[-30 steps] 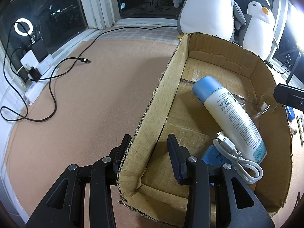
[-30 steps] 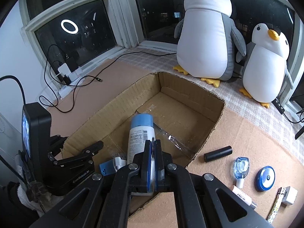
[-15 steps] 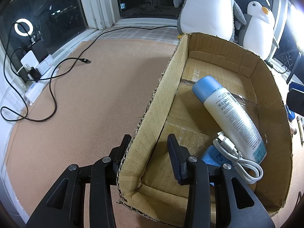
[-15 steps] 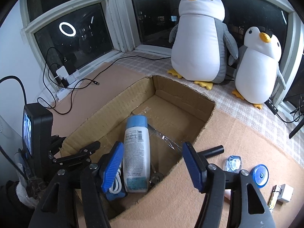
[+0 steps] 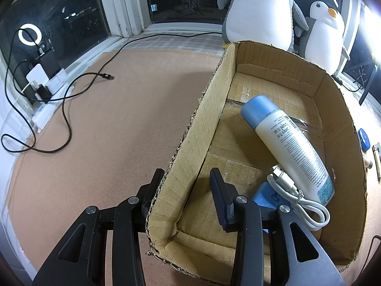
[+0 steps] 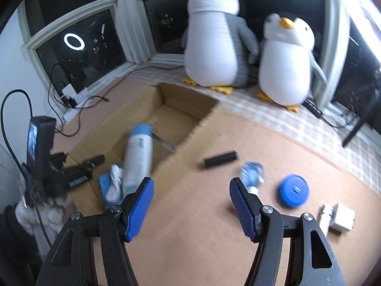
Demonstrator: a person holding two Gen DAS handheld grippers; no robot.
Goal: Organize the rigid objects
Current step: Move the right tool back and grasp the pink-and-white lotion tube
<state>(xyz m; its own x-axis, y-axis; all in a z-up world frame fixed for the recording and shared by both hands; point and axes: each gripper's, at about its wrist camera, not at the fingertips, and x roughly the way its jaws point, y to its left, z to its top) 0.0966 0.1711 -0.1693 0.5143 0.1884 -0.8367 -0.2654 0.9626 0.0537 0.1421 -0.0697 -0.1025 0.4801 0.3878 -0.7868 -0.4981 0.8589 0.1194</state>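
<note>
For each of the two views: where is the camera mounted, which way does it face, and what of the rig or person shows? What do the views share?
Left wrist: sits on the left tool, looks down into the cardboard box; its fingers straddle the box's wall.
Right wrist: sits on the right tool, open and empty over the mat, faces the windows; the left tool shows at its left.
Shared: the box, white bottle, white cable, both penguins.

Home room (plush penguins, windowsill)
</note>
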